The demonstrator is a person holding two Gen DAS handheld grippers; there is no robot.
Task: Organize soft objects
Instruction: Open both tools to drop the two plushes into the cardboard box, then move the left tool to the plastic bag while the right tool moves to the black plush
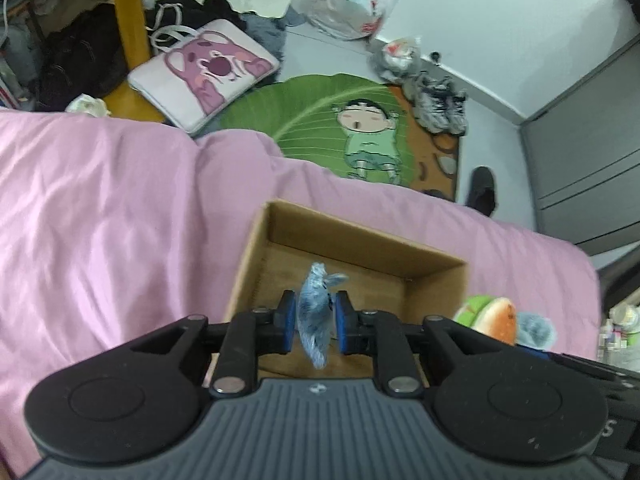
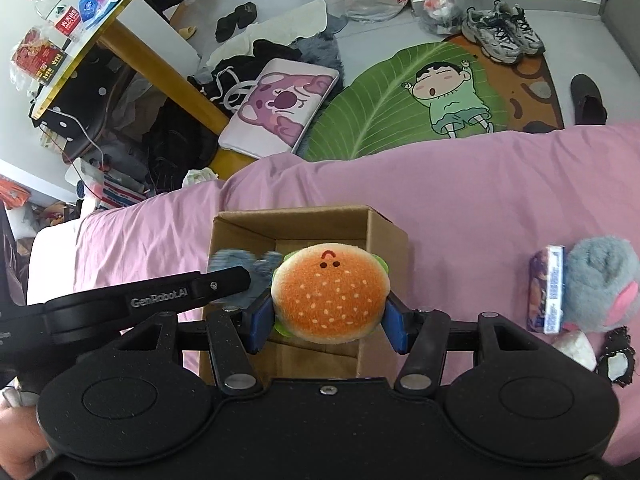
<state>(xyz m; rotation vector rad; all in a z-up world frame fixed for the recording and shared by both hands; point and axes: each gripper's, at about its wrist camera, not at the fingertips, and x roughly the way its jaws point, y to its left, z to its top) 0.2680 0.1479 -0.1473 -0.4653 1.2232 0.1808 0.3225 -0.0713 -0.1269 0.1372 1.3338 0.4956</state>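
An open cardboard box [image 1: 360,240] [image 2: 388,240] sits on the pink bed. My left gripper [image 1: 316,316] is shut on a small blue fuzzy soft toy [image 1: 316,304], held above the box's inside; the same toy [image 2: 240,262] shows blurred beside the left gripper's arm in the right wrist view. My right gripper [image 2: 326,316] is shut on a burger plush [image 2: 330,292] with a small face, over the box's near edge. That burger plush [image 1: 498,316] peeks in at the right of the left wrist view.
On the bed to the right lie a grey and pink plush [image 2: 600,280], a small printed packet [image 2: 546,294] and black and white bits [image 2: 616,360]. The pink sheet [image 1: 120,208] spreads left. Beyond the bed edge lie a leaf rug [image 2: 380,108], a cushion [image 2: 280,108], sneakers and bags.
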